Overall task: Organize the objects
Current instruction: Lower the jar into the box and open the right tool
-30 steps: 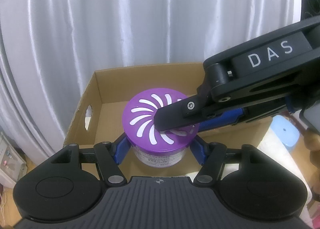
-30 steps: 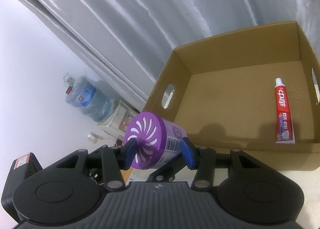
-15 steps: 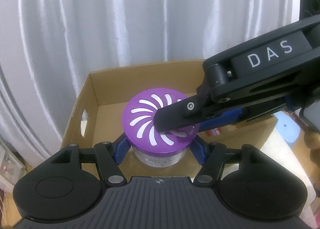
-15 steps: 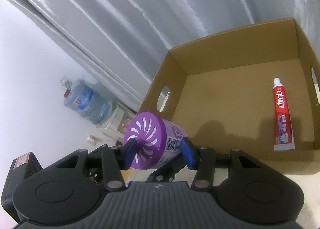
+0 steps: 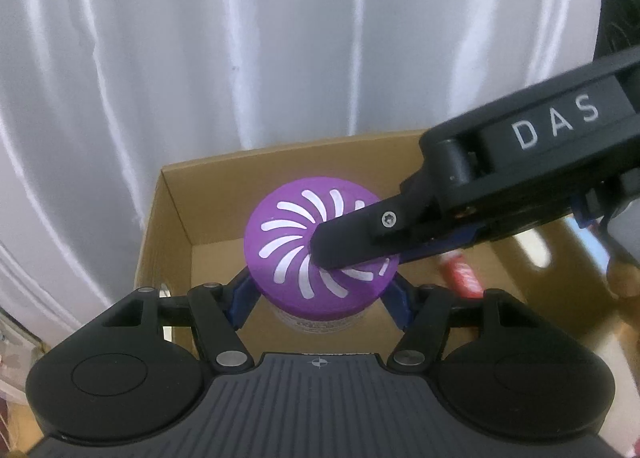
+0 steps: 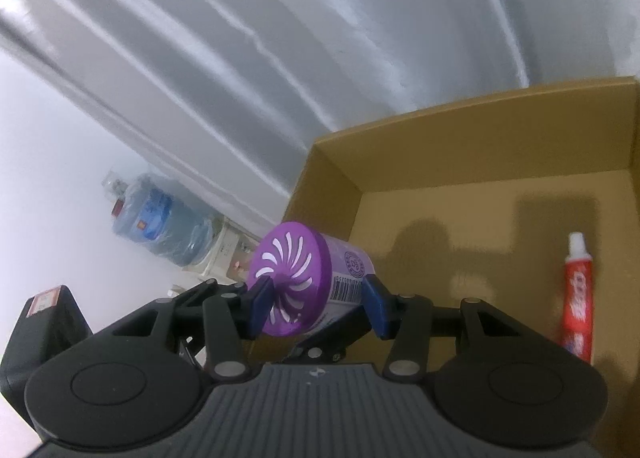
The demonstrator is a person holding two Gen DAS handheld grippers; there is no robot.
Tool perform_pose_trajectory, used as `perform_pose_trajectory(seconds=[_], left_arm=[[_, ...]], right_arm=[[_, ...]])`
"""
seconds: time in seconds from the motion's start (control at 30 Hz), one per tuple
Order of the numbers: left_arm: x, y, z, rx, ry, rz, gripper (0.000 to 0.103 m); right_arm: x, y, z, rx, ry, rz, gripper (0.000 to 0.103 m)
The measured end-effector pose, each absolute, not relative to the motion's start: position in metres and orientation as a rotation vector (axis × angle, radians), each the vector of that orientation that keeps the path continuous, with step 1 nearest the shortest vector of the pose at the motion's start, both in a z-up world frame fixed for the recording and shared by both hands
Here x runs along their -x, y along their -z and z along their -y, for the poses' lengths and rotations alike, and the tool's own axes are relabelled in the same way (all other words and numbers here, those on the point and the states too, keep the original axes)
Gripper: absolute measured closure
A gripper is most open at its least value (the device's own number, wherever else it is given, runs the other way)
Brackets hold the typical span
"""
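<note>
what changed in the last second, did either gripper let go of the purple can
No release. Both grippers carried the purple-lidded can further over the cardboard box, which shifted right and lower in the right wrist view; the toothpaste tube now lies nearer. Unchanged: the left gripper grips its sides, the right gripper clamps lid and base.

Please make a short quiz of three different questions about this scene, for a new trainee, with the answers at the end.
1. True or false: the red toothpaste tube lies on the floor of the brown cardboard box.
2. Which grippers are closed on the round air-freshener jar with the purple slotted lid? A) left gripper only B) right gripper only C) both
3. Fill in: the jar lid has white ____ slots in a swirl pattern.

Key: 1 true; 2 C; 3 curved
</note>
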State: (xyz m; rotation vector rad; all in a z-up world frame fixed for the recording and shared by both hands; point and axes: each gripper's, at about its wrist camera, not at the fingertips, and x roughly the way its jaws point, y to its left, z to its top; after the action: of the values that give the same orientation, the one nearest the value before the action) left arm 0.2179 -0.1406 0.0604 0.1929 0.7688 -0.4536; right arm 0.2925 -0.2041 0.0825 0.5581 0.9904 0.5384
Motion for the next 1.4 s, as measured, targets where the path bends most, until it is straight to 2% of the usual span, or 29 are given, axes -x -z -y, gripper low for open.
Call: perform_pose_trajectory(seconds=[0.43,0.83,1.03,1.17,1.3,1.4], left_arm=[[-0.289,-0.003,0.163,-0.263,0.344,-0.929,0.038],[-0.281,0.022,0.151,-0.257,0.278,-1.032,0.037],[-0.261,0.016,0.145,-0.21,0.293,-1.042,0.026],[-0.238,0.003,0.146,-0.202,0.306,-1.03,0.014],[-0.198,-0.016,0.148,-0.247,0.317,-0.986,0.002],[-0.164,-0.029,0.146,-0.302,0.317,-0.941,0.001]], right_arm=[[-0.405,-0.01,0.201,-0.634,-0.496,-1.163,0.05],[-0.441,0.048,0.195,-0.765,-0.495,-1.277,0.05],[-0.443,0.055,0.194,-0.774,-0.482,-1.285,0.038],[-0.437,0.052,0.202,-0.793,-0.466,-1.279,0.036],[-0.416,0.031,0.217,-0.801,-0.474,-1.215,0.029],[-0.386,0.001,0.233,-0.788,-0.476,-1.121,0.024]])
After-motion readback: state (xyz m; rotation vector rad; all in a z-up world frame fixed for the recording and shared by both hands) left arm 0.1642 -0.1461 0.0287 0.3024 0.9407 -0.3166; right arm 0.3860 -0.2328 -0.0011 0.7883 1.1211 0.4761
